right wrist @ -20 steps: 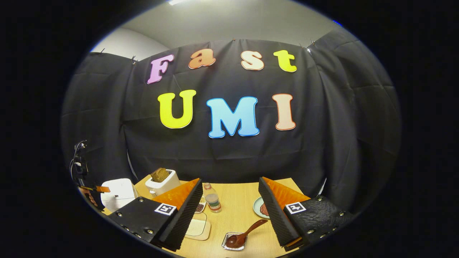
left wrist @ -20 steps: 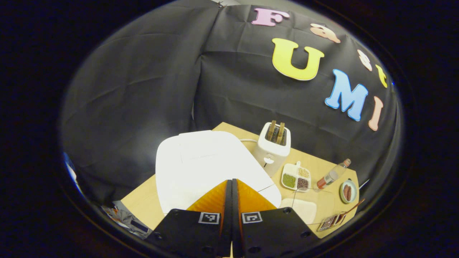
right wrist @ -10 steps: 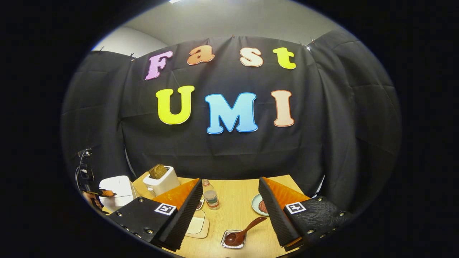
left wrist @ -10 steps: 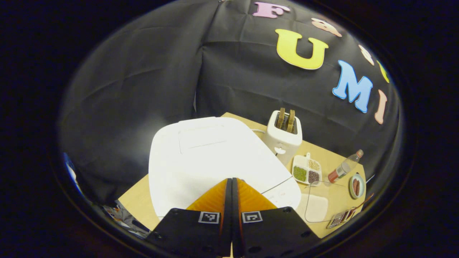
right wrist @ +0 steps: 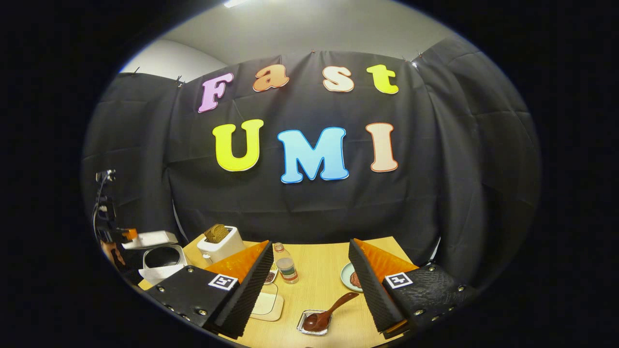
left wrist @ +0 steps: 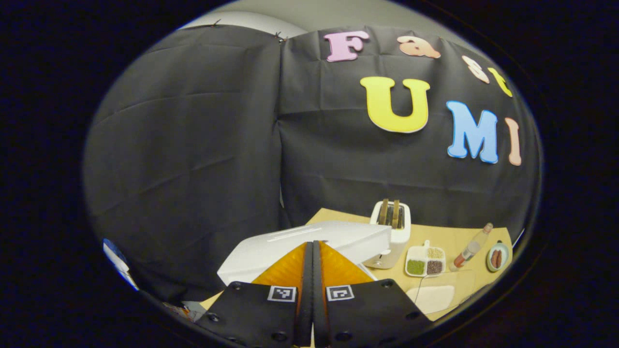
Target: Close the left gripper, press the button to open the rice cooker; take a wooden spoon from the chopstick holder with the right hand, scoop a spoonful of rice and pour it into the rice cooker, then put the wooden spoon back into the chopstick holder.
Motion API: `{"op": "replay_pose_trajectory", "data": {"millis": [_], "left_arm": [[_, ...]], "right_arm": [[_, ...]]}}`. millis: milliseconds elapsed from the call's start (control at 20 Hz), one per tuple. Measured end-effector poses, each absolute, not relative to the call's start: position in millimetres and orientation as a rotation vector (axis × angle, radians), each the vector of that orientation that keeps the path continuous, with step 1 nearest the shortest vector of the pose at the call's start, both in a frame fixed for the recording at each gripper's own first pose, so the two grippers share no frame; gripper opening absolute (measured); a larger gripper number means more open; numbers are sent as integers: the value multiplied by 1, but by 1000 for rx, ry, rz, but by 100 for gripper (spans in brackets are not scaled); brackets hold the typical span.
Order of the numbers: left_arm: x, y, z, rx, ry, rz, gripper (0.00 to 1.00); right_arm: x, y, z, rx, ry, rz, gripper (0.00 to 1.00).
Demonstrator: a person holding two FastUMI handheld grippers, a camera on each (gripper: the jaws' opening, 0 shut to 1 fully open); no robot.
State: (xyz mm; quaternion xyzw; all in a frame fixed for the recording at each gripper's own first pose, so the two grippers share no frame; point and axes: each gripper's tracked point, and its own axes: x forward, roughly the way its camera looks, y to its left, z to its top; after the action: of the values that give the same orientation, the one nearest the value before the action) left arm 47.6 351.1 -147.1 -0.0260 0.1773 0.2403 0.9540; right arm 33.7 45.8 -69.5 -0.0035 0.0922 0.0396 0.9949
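Right gripper view: the cooker (right wrist: 162, 261) stands open at the table's (right wrist: 319, 285) far-left corner, lid (right wrist: 150, 239) raised, with the left gripper (right wrist: 126, 234) just left of that lid. Right of the cooker come the toaster (right wrist: 220, 244), then a bottle (right wrist: 287, 268). The spoon (right wrist: 326, 314) rests in its holder (right wrist: 313, 325), well right of the cooker, between the right gripper's (right wrist: 309, 278) spread jaws. Left gripper view: the left gripper's (left wrist: 313, 251) jaws are pressed together before the lid (left wrist: 309, 244).
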Motion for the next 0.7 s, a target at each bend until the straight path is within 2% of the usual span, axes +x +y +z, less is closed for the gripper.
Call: {"op": "replay_pose_trajectory", "data": {"millis": [200, 250, 300, 450, 500, 550, 700], "left_arm": [[36, 323, -72, -73, 182, 462, 9], [34, 310, -52, -74, 137, 447, 11], [31, 295, -37, -75, 97, 423, 18], [23, 248, 0, -65, 9, 356, 96], [25, 233, 1, -42, -1, 340, 99], [23, 218, 3, -24, -5, 326, 96], [19, 165, 7, -14, -25, 268, 95]], "right_arm": [[34, 29, -71, 16, 182, 58, 95], [34, 25, -71, 27, 179, 53, 95], [35, 22, -71, 36, 178, 48, 95], [35, 11, -69, 52, 168, 38, 95], [35, 7, -70, 54, 166, 37, 95], [36, 4, -71, 54, 167, 38, 95], [35, -8, -76, 56, 174, 41, 95]]}}
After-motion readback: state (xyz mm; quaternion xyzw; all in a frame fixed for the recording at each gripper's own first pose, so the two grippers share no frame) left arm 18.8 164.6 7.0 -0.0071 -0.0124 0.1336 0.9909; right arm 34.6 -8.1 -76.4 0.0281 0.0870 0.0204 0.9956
